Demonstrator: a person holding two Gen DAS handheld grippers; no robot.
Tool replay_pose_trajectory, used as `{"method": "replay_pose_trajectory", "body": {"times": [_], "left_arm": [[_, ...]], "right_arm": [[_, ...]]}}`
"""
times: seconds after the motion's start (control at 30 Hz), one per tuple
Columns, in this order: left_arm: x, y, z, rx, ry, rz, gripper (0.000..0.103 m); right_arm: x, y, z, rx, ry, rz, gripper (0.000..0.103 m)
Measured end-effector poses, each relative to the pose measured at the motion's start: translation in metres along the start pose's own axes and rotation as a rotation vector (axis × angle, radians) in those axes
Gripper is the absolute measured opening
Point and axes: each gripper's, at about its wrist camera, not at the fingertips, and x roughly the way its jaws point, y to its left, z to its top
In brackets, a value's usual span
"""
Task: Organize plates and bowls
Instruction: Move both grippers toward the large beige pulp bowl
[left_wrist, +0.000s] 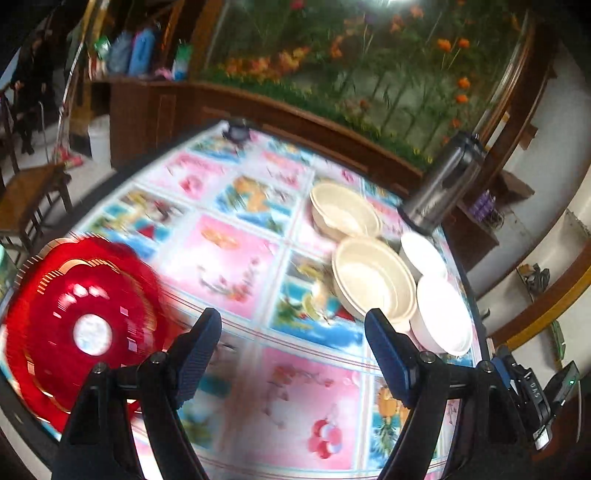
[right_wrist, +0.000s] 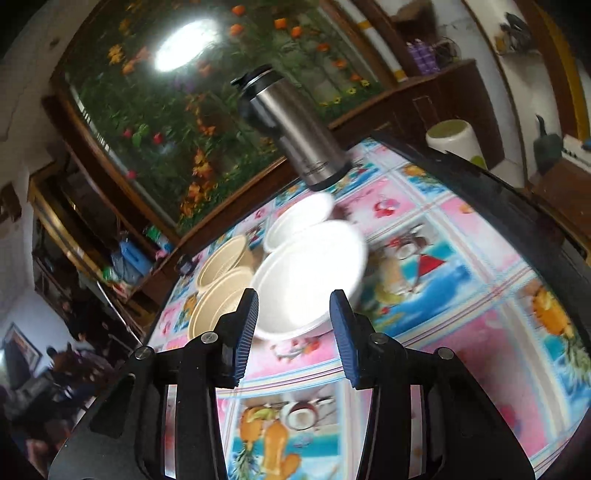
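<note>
- The left gripper (left_wrist: 293, 326) is seen with its jaws set wide apart; nothing is held between them, and only the tablecloth shows in the gap.
- The right gripper (right_wrist: 293, 306) is seen with its jaws at a narrower setting; the pads press on nothing. The near rim of a white bowl appears between the fingertips in the right wrist view, but contact cannot be confirmed.
- A table (left_wrist: 236, 258) covered by a patterned cloth of pink and blue picture squares carries all the tableware.
- A red scalloped plate (left_wrist: 74, 325) with gold trim is located at the near left edge of the table in the left wrist view, just beside the left finger (left_wrist: 199, 354). It is blurred.
- Two cream bowls are placed side by side near the table's middle: the farther cream bowl (left_wrist: 345, 212) and the nearer cream bowl (left_wrist: 373, 280).
- Two white bowls are placed just beside them, toward the table edge: the nearer white bowl (left_wrist: 441, 314) and the farther white bowl (left_wrist: 423, 254).
- In the right wrist view the nearer white bowl (right_wrist: 310, 277) overlaps the farther one (right_wrist: 299, 221).
- A steel thermos (left_wrist: 448, 182) with a black lid stands upright behind the bowls.
- A white cup (right_wrist: 456, 142) is seen beyond the table's far edge in the right wrist view.
</note>
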Motion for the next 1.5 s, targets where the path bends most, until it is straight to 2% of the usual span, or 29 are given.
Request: {"method": "replay_pose_trajectory", "body": {"times": [0.13,0.23,0.4,0.43,0.57,0.7,0.8,1.03,1.17,1.27,1.5], "left_arm": [[0.019,-0.019,-0.012,0.036,0.055,-0.002,0.08],[0.033,-0.023,-0.005,0.017,0.064,0.018,0.08],[0.053,-0.025,0.02,-0.038,0.052,0.049,0.08],[0.059,-0.026,0.025,-0.05,0.053,0.055,0.08],[0.085,-0.029,0.037,-0.077,0.113,0.046,0.08],[0.106,-0.025,0.04,-0.117,0.155,0.023,0.08],[0.118,-0.023,0.042,-0.148,0.183,0.002,0.08],[0.131,-0.021,0.045,-0.181,0.197,-0.031,0.08],[0.139,-0.026,0.046,-0.181,0.209,-0.052,0.08],[0.145,-0.03,0.047,-0.17,0.213,-0.047,0.08],[0.158,-0.031,0.045,-0.167,0.24,-0.028,0.079]], "right_arm": [[0.001,-0.029,0.009,0.081,-0.001,-0.008,0.04],[0.01,-0.036,0.013,0.147,0.04,0.063,0.04],[0.035,-0.005,0.01,0.137,0.159,0.221,0.04],[0.046,0.005,0.005,0.145,0.204,0.258,0.04],[0.076,0.03,-0.012,0.18,0.298,0.328,0.04],[0.102,0.056,-0.032,0.18,0.362,0.293,0.04],[0.114,0.062,-0.039,0.191,0.364,0.26,0.04],[0.133,0.064,-0.047,0.238,0.385,0.254,0.041],[0.133,0.064,-0.049,0.23,0.384,0.248,0.042],[0.133,0.061,-0.048,0.241,0.381,0.241,0.049],[0.133,0.057,-0.048,0.242,0.366,0.226,0.049]]}}
